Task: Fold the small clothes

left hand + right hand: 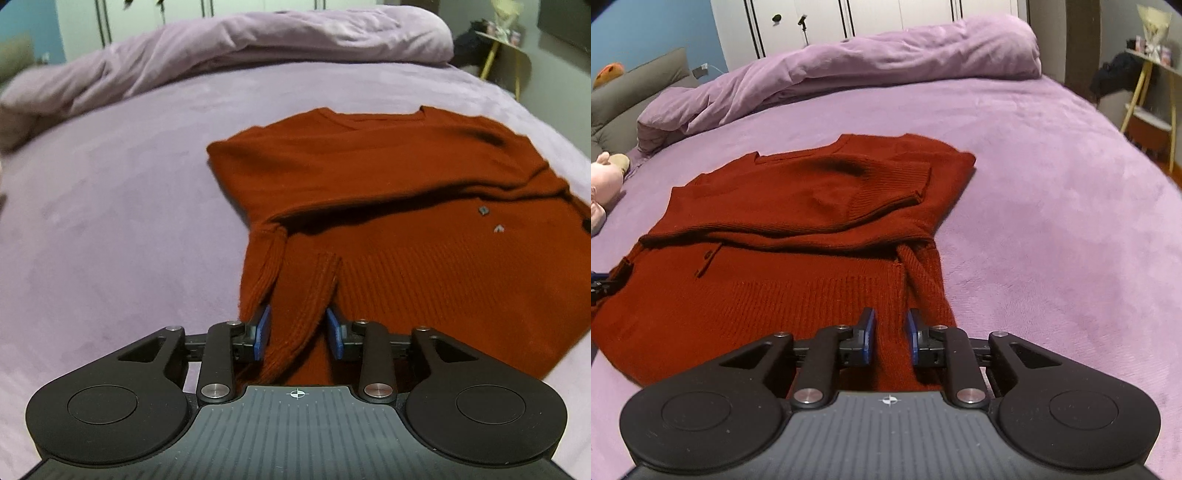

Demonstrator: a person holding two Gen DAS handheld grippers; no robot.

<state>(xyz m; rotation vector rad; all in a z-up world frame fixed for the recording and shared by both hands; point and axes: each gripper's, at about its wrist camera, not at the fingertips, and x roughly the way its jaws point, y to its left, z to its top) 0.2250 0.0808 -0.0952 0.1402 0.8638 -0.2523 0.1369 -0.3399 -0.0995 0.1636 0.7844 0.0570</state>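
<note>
— Nearest the lens, the left gripper [297,332] has its blue pads parted around a ribbed fold at the near-left hem corner of the red sweater [388,192].
— Clamped?
— Hard to tell; the cloth sits between the pads, but gaps show beside it.
— And the right gripper [890,334]?
— Jaws apart, low over the near-right hem, gripping nothing.
— Where does the sweater [798,236] lie?
— Flat on the purple bed cover [1052,206], sleeves folded across the chest. Bare cover runs wide on either side; the bunched duvet [886,55] lies well beyond the collar.
</note>
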